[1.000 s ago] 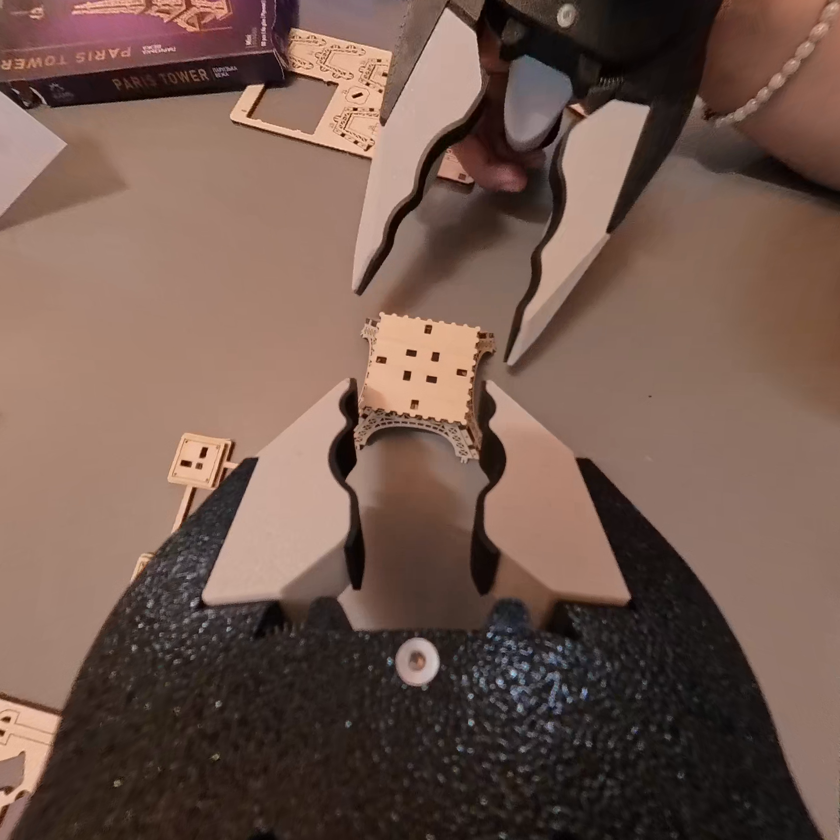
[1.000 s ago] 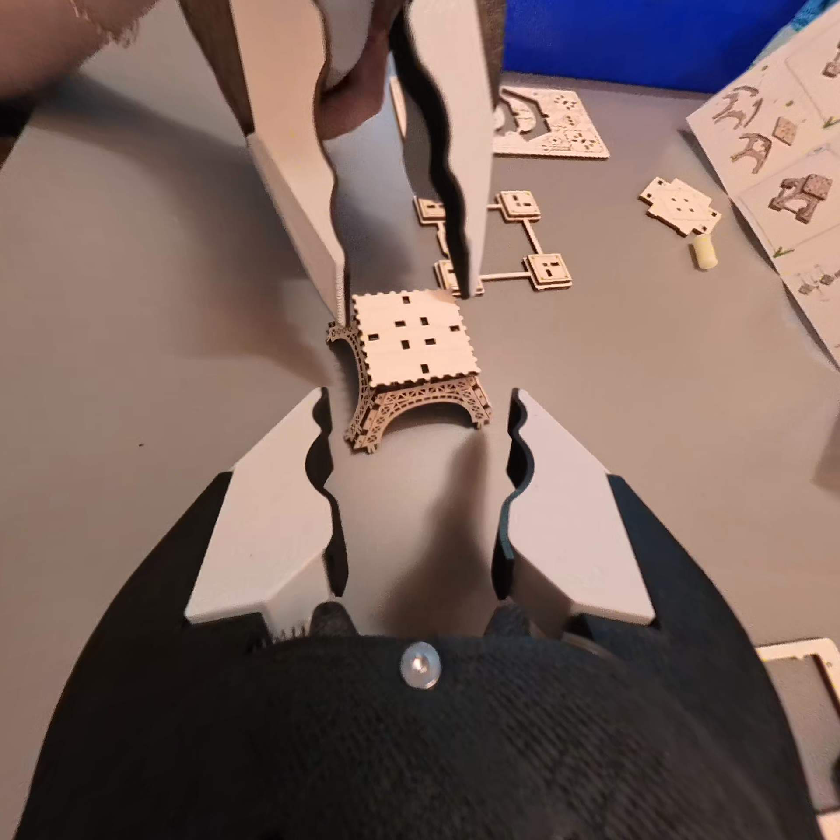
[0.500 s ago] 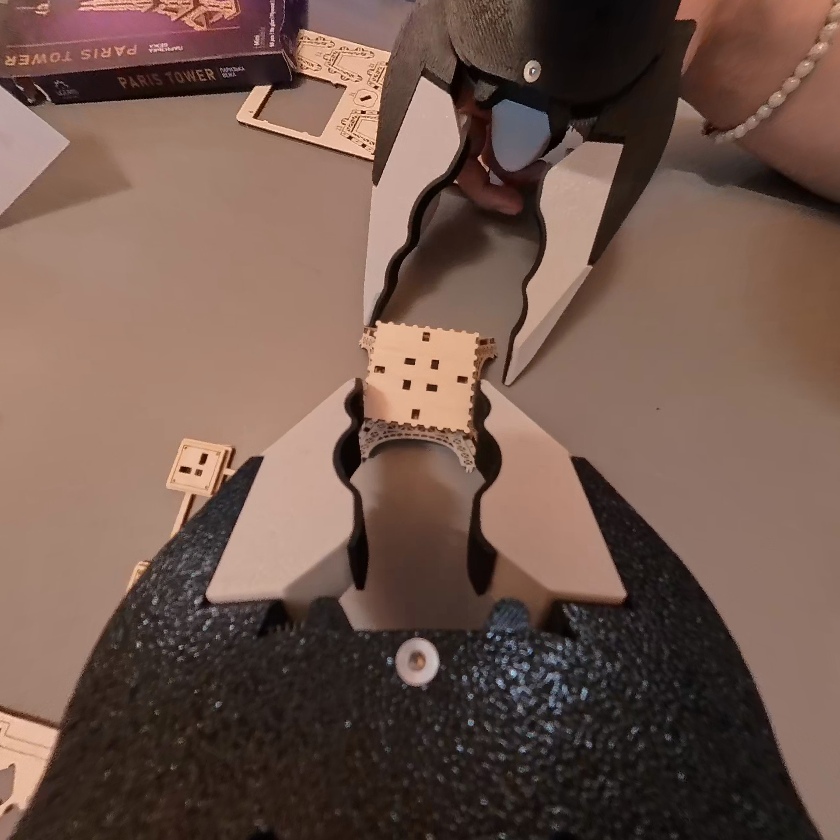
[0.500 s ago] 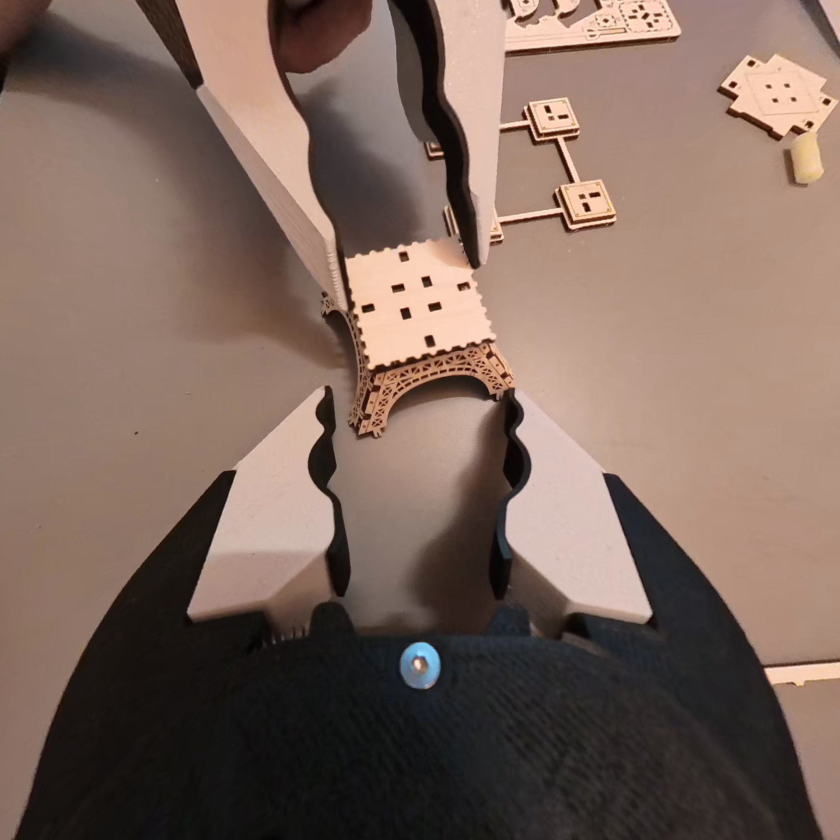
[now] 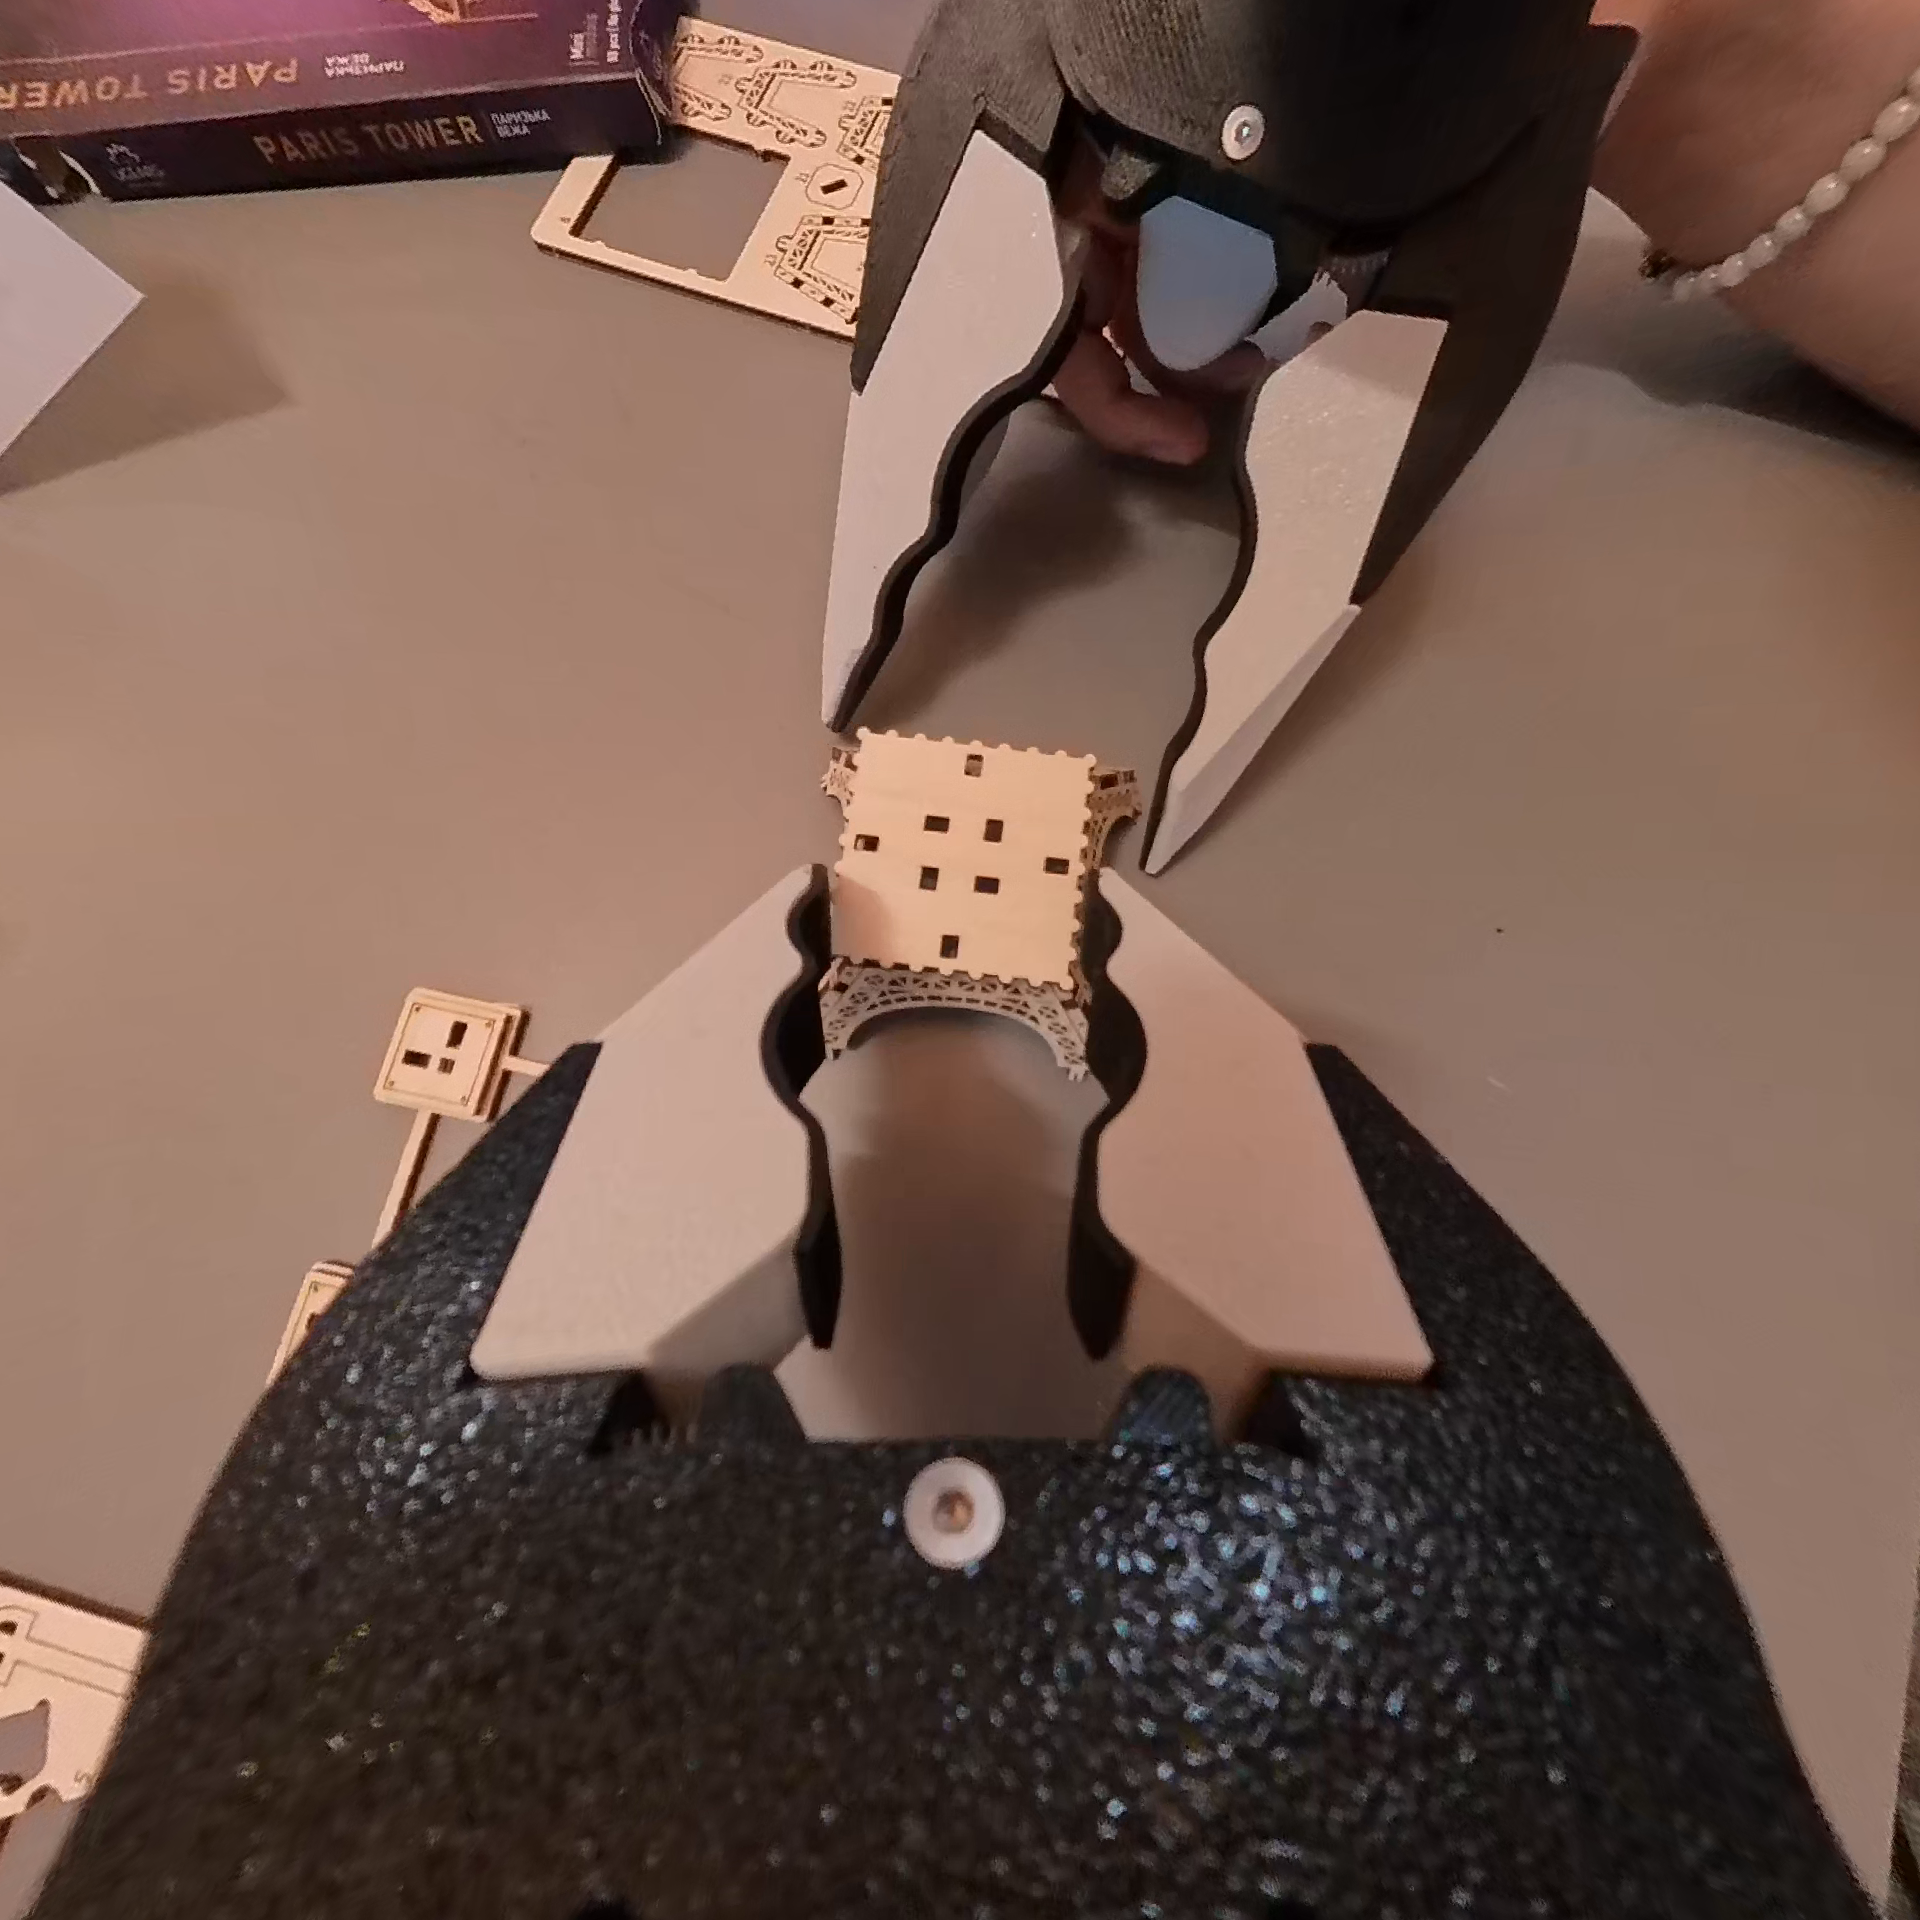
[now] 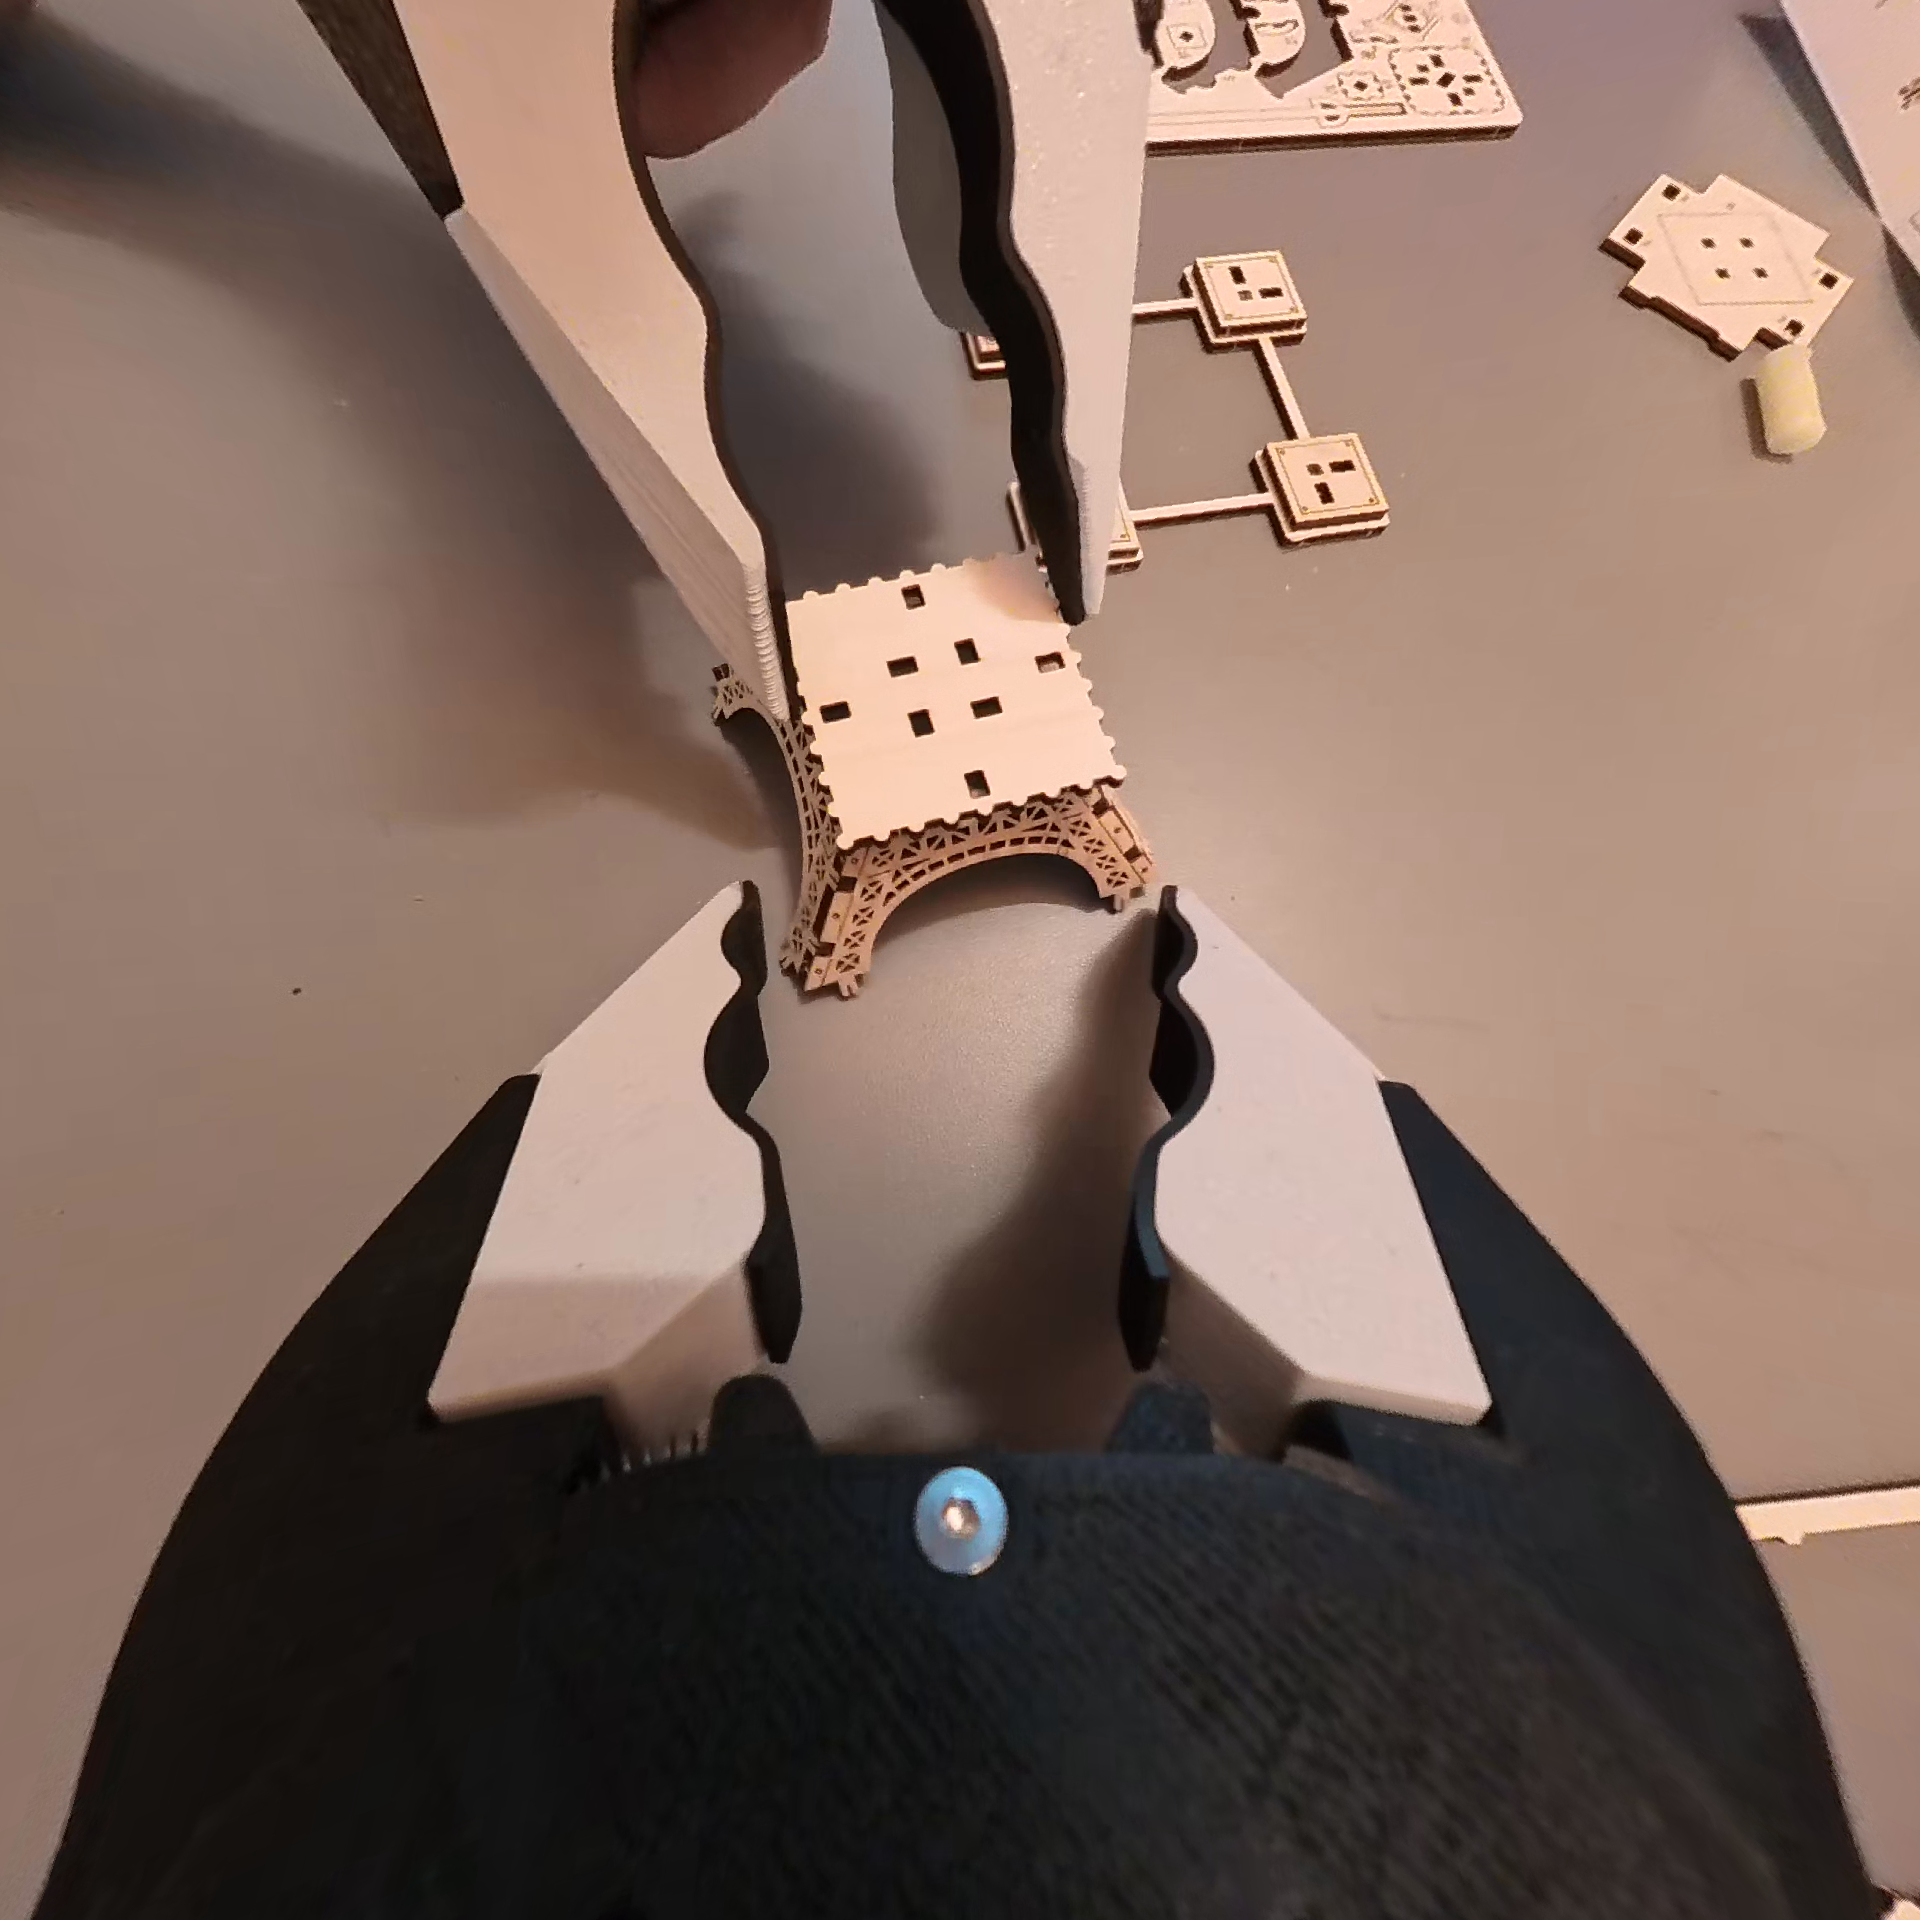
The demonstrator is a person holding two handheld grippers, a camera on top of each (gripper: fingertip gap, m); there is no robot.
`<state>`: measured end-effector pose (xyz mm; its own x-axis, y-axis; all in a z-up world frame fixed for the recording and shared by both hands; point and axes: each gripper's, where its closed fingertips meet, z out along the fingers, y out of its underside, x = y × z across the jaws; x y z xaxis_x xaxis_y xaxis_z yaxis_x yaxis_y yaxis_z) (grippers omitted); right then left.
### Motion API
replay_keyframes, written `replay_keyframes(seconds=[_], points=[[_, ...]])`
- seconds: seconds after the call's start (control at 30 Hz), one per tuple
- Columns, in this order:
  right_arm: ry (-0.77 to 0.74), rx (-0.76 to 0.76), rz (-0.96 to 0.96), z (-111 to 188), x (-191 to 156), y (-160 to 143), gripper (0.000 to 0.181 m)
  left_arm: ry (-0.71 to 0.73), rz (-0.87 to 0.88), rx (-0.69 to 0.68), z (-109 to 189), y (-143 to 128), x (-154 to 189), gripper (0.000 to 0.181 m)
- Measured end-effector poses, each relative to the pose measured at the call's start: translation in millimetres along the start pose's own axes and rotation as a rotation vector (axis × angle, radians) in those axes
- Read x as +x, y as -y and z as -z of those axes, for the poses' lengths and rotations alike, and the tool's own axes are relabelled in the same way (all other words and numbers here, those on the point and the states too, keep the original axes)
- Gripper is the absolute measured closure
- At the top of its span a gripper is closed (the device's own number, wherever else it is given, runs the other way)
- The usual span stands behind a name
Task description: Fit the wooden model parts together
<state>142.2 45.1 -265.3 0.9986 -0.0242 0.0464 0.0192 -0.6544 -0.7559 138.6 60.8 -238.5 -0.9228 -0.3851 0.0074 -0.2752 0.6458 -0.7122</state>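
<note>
A wooden tower base [image 5: 961, 862], a square slotted platform on lattice arch legs, stands on the grey table [image 5: 416, 623]. My left gripper [image 5: 961, 888] is shut on the platform's two sides at the near end. In the right wrist view the base [image 6: 945, 727] sits just beyond my right gripper [image 6: 956, 904], which is open and empty, its tips level with the base's near legs. There the left gripper [image 6: 920, 613] clamps the platform's far end. In the left wrist view the right gripper [image 5: 997, 784] comes from the far side, its fingertips beside the base's far corners.
A purple box [image 5: 312, 94] and a punched wooden sheet [image 5: 727, 156] lie at the back left. Small square parts on a sprue [image 6: 1320, 488], a cross-shaped wooden plate [image 6: 1725, 260], a small pale cylinder [image 6: 1787, 400] and another sheet [image 6: 1330, 83] lie to the right. A braceleted wrist [image 5: 1766, 208] is nearby. My left and right fingertips are right by each other. The small pale cylinder [image 6: 1787, 400] is about equally far from each gripper, around 20 cm.
My right gripper has moved in toward the base and lower, so its open fingertips now reach the base's corners. My left gripper has stayed on the base.
</note>
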Motion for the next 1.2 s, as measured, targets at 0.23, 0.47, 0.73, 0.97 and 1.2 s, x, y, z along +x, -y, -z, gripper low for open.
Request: replay_keyframes(seconds=[0.23,0.47,0.73,0.97,1.2], points=[[-0.006,0.000,-0.003,0.0,1.0,-0.2,0.105,0.013,-0.020,-0.024,1.2,-4.0,0.0,0.128],[-0.008,-0.001,-0.004,-0.2,1.2,-0.2,0.105,0.007,-0.053,0.026,10.1,5.9,4.0,0.127],[-0.016,0.001,0.000,0.1,1.8,0.0,0.104,-0.010,-0.033,0.030,0.5,9.4,1.9,0.132],[-0.015,0.000,-0.005,0.0,2.1,-0.1,0.103,-0.020,-0.034,0.013,-3.2,6.4,3.7,0.138],[-0.013,-0.001,-0.007,-0.1,2.1,-0.2,0.103,-0.034,-0.081,0.006,-2.9,6.5,5.2,0.138]])
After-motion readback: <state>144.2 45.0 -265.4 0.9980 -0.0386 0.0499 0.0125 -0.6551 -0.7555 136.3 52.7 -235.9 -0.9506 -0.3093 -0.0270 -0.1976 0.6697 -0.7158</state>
